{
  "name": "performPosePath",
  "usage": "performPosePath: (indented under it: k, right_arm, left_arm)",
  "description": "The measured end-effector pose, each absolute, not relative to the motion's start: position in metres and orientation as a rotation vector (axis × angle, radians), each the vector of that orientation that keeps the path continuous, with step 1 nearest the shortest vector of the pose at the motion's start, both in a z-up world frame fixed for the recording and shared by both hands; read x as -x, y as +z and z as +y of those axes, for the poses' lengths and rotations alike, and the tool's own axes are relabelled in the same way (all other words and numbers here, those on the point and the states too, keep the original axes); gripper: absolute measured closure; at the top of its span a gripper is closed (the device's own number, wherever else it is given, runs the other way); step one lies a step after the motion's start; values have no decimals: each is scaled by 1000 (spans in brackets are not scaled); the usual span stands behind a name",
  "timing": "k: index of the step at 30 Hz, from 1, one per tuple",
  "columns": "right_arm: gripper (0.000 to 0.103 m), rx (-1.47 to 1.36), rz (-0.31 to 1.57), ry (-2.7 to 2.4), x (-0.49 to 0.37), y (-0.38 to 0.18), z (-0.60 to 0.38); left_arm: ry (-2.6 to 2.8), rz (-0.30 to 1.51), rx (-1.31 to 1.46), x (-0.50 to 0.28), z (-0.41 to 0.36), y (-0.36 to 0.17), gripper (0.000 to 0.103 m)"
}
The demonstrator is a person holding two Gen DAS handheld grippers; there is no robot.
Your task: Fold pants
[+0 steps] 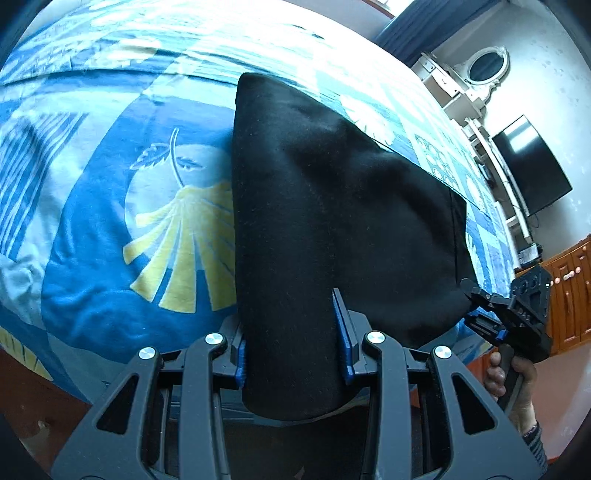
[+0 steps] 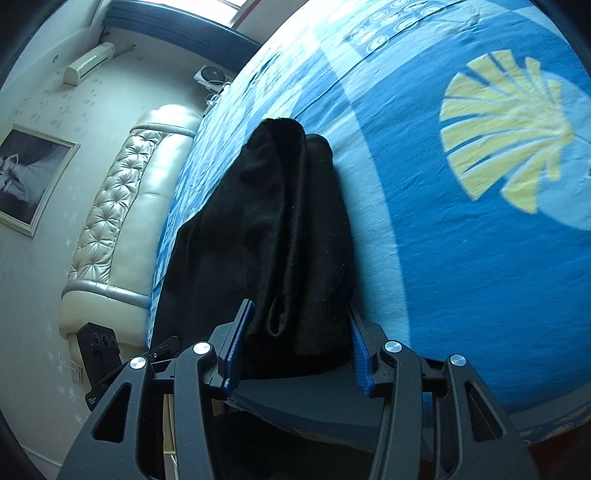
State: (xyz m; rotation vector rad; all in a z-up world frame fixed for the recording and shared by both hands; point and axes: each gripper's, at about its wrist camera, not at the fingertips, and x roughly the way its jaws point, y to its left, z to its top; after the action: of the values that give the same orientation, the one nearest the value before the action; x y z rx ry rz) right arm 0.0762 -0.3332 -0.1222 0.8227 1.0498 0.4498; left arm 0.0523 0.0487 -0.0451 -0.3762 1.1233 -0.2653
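Left claw (image 1: 293, 343) and right claw (image 2: 293, 345) each clamp a bunched edge of the black pants (image 1: 332, 206), held above the bed (image 1: 110, 258). Blue bedspread (image 2: 461, 277) with yellow fan motifs. Left to right: framed picture (image 2: 33, 177), tufted headboard (image 2: 125, 206), wall television (image 1: 532, 166).

Daylight floods in from 12 o'clock in your left wrist view, blowing out the bedspread (image 1: 229, 48) to white glare there. Your right wrist view is bright at 11–12 o'clock near the window (image 2: 236, 5). The black pants (image 1: 314, 229) read as a near-featureless dark mass, folds barely visible. Both views carry a cool blue cast. Heavy fisheye bending and dark vignette at all rims. Bedspread print at 2 o'clock in your right wrist view looks slightly smeared.
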Motion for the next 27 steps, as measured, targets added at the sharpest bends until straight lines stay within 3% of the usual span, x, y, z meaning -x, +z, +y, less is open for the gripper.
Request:
performPosePath:
  k: [19,24,26,27]
  right_arm:
    - [55,-836,1053,462,-82,-125,-325]
    - [51,-862,1046,484,-83,-123,-322]
    - [46,-883,1040,505,-83,-122,-324]
    - [45,-888,1040,515,-82,-121,-324]
  left_arm:
    - [-280,1109,363,-52,49,-55,57]
    - [-306,1081,354,-54,48,-55,42]
    - [-325,1073,376,-54,51,-57,24]
    - [-340,1065,381,-53,52,-57,22]
